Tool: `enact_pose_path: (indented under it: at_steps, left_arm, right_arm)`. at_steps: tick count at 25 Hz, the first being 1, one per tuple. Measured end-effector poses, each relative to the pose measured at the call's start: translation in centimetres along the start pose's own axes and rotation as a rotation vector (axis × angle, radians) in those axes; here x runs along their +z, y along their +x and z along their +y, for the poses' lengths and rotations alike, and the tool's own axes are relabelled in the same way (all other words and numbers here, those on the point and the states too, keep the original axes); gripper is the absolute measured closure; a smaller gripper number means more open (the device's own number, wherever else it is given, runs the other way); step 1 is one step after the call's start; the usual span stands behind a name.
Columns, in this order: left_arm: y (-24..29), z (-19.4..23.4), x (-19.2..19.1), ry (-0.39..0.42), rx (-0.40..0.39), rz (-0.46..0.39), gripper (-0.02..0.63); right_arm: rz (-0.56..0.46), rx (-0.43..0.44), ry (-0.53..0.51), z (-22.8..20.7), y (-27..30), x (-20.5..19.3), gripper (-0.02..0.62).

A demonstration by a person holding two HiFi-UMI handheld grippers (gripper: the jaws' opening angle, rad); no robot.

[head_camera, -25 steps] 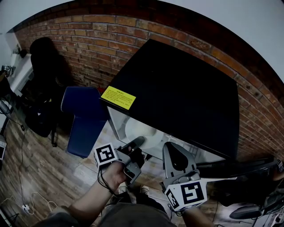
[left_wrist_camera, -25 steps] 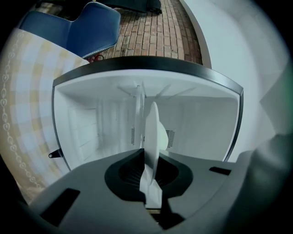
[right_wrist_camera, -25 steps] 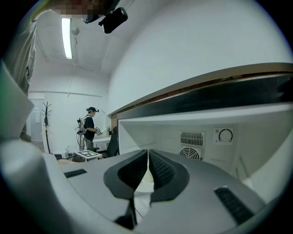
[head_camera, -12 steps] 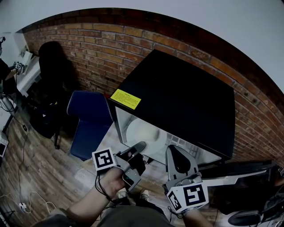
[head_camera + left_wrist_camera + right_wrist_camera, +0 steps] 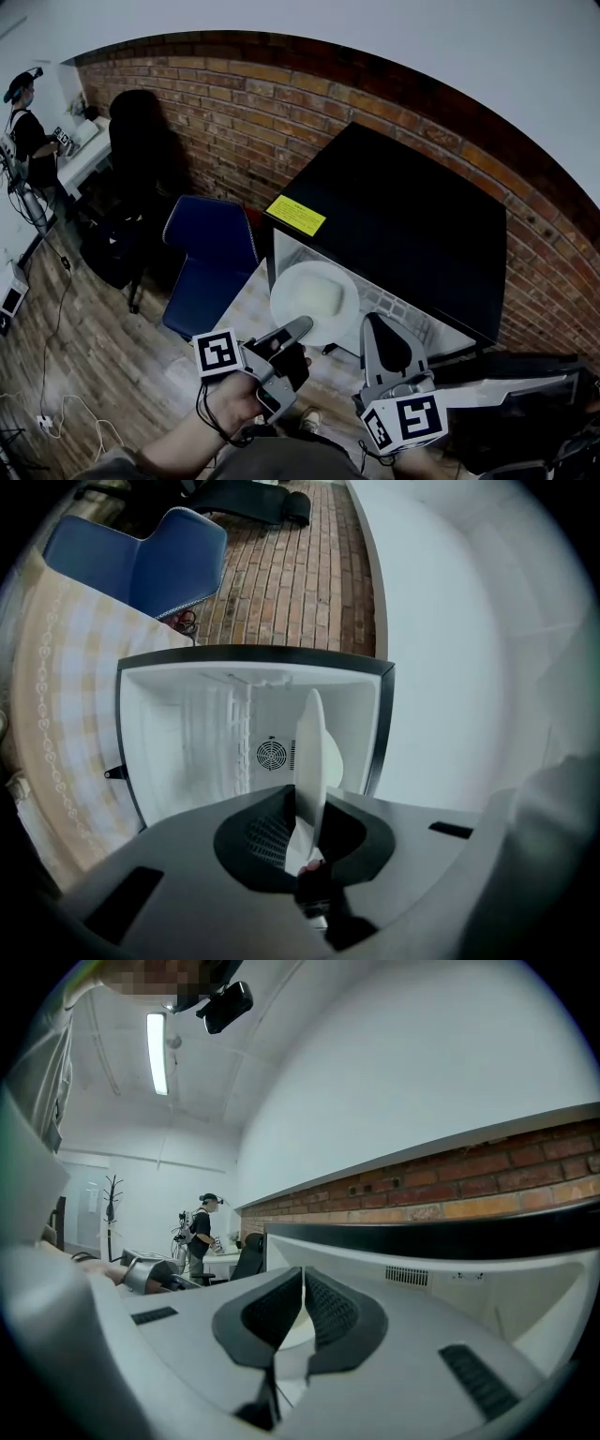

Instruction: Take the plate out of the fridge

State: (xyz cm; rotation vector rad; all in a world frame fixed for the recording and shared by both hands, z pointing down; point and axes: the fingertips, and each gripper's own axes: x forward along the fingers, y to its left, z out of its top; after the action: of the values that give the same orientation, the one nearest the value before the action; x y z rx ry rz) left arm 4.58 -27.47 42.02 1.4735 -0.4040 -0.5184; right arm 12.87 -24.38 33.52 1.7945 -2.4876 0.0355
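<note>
The white plate (image 5: 314,300) hangs level just outside the open front of the black fridge (image 5: 412,216). My left gripper (image 5: 299,326) is shut on the plate's near rim. In the left gripper view the plate (image 5: 310,752) stands edge-on between the jaws of my left gripper (image 5: 307,841), with the empty white fridge interior (image 5: 187,733) behind it. My right gripper (image 5: 379,322) sits just right of the plate, apart from it, near the fridge's front edge. In the right gripper view the jaws of my right gripper (image 5: 302,1302) are shut with nothing between them.
The fridge door (image 5: 511,389) stands open at the right. A blue chair (image 5: 211,253) is left of the fridge against the brick wall (image 5: 234,103). A black office chair (image 5: 131,159) and a person (image 5: 23,112) are at the far left. Cables lie on the wooden floor (image 5: 56,375).
The plate has come forward out of the fridge in my left gripper. My right gripper has stayed beside it, shut. The head view has lifted, showing more of the room.
</note>
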Motion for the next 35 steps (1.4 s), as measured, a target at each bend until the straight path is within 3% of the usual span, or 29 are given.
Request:
enact_pose_path:
  at_steps: [16, 35]
  left_arm:
    - [-6.6, -3.9, 3.5, 0.067, -0.051, -0.171, 0.565]
    - [-17.4, -4.2, 7.1, 0.108, -0.041, -0.480, 0.566]
  right_arm:
    - [-0.067, 0.179, -0.011, 5.5, 3.0, 2.6, 0.565]
    - [-0.079, 0.458, 0.000, 14.2, 5.8, 2.8, 0.565]
